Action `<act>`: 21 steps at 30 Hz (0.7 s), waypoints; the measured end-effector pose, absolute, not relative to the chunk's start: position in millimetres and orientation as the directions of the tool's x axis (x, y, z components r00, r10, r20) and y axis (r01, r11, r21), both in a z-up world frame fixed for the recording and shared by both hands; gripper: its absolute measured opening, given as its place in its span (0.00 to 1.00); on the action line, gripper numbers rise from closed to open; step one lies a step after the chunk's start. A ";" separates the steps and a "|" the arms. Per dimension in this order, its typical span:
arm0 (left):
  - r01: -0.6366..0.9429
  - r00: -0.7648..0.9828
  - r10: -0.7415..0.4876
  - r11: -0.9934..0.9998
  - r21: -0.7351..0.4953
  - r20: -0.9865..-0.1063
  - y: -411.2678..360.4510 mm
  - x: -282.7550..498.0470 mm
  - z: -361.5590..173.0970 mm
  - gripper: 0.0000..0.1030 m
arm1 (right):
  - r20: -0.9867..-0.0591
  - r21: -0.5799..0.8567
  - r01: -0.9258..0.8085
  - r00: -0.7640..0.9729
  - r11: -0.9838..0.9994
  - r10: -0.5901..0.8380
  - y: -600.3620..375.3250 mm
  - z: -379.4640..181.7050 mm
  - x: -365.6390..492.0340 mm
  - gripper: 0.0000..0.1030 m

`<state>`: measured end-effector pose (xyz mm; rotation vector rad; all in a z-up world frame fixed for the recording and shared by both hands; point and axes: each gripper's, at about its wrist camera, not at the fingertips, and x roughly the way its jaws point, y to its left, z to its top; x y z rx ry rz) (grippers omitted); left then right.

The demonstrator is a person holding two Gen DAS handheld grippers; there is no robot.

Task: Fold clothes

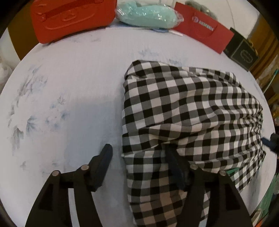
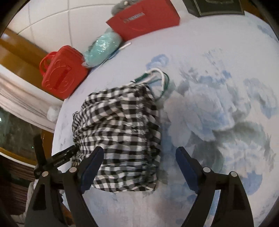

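Note:
A black-and-white checked garment (image 1: 188, 111) lies folded in a bundle on the pale blue floral sheet (image 1: 69, 90). My left gripper (image 1: 139, 157) is open; its right finger sits under a fold at the garment's near edge, its left finger rests on the sheet. In the right wrist view the garment (image 2: 120, 132) lies ahead and left, with white and green drawstrings (image 2: 160, 76) at its far end. My right gripper (image 2: 139, 160) is open and empty, its left finger over the garment's near edge. The left gripper (image 2: 68, 153) shows at the garment's left side.
At the far edge of the sheet stand a red plastic case (image 1: 69, 17), a bagged mint-green item (image 1: 148, 15), a red paper bag (image 1: 204, 26) and a dark box (image 1: 244, 52). White tiles and wooden furniture lie beyond.

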<state>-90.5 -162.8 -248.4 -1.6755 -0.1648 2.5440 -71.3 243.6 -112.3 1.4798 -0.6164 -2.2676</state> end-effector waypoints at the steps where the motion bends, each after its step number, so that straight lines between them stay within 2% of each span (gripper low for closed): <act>1: -0.009 -0.391 0.149 -0.987 -0.158 -0.908 -166.3 -92.0 -248.6 0.63 | -0.764 0.542 0.062 -0.379 -0.838 -0.522 243.1 -114.6 -71.9 0.82; 5: 0.028 -0.424 0.185 -0.976 -0.217 -0.887 -185.9 -95.9 -245.0 0.56 | -0.753 0.561 0.076 -0.367 -0.824 -0.547 241.5 -121.9 -75.2 0.82; 21: -0.014 -0.417 0.228 -0.970 -0.245 -0.880 -177.7 -129.9 -253.2 0.51 | -0.719 0.614 0.093 -0.344 -0.784 -0.604 227.9 -139.5 -102.6 0.81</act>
